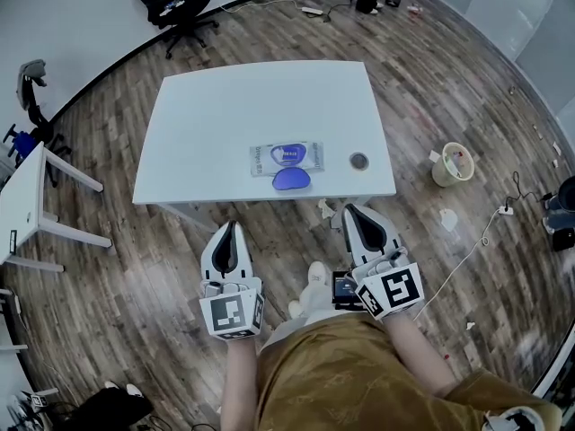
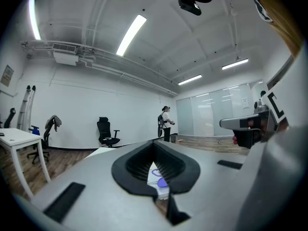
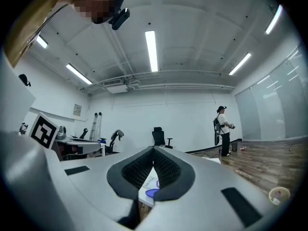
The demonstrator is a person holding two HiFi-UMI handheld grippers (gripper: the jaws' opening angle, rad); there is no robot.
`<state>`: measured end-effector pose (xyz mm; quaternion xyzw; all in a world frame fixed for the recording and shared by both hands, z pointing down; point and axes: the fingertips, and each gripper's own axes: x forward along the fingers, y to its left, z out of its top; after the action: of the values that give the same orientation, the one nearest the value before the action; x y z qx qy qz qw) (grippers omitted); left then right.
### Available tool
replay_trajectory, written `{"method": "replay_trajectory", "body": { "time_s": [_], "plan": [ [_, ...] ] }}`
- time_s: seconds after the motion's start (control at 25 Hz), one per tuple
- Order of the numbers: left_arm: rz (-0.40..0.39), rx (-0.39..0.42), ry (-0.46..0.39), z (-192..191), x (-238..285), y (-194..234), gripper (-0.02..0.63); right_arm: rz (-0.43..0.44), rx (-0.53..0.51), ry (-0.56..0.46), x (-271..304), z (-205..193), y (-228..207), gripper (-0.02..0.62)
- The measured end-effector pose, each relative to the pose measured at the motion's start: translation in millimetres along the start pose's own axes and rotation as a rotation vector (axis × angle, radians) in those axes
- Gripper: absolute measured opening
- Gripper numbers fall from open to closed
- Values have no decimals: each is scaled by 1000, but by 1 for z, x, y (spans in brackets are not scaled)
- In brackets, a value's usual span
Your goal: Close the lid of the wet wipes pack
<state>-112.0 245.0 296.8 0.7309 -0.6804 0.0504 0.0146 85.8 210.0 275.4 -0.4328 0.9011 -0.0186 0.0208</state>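
I hold both grippers low and close to my body, side by side, pointing forward at the near edge of the white table [image 1: 216, 106]. The left gripper [image 1: 232, 226] and the right gripper [image 1: 349, 210] each have their jaws pressed together at the tips, with nothing between them. The wet wipes pack [image 1: 286, 157] lies flat near the table's front edge, ahead of both grippers, with its blue lid [image 1: 291, 180] flipped open toward me. Each gripper view shows the pack only as a sliver through the hollow behind its tips. Those views also show a person [image 3: 222, 131] standing across the room, outside the head view. Only the head view shows a small dark disc [image 1: 358, 161] on the table, right of the pack.
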Motion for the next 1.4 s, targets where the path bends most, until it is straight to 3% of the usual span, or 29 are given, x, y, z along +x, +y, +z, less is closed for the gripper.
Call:
{"method": "replay_trajectory", "body": {
  "time_s": [0.2,0.48,1.4],
  "plan": [
    [3,-3,8,-1,38,5,-8,25,-43,15,32,-4,-16,6],
    [14,9,6,7,78,6,-8,41,-12,-5,63,0,-44,6],
    [27,10,80,-9,138,9,-8,-9,34,70,107,-26,-99,6]
  ]
}}
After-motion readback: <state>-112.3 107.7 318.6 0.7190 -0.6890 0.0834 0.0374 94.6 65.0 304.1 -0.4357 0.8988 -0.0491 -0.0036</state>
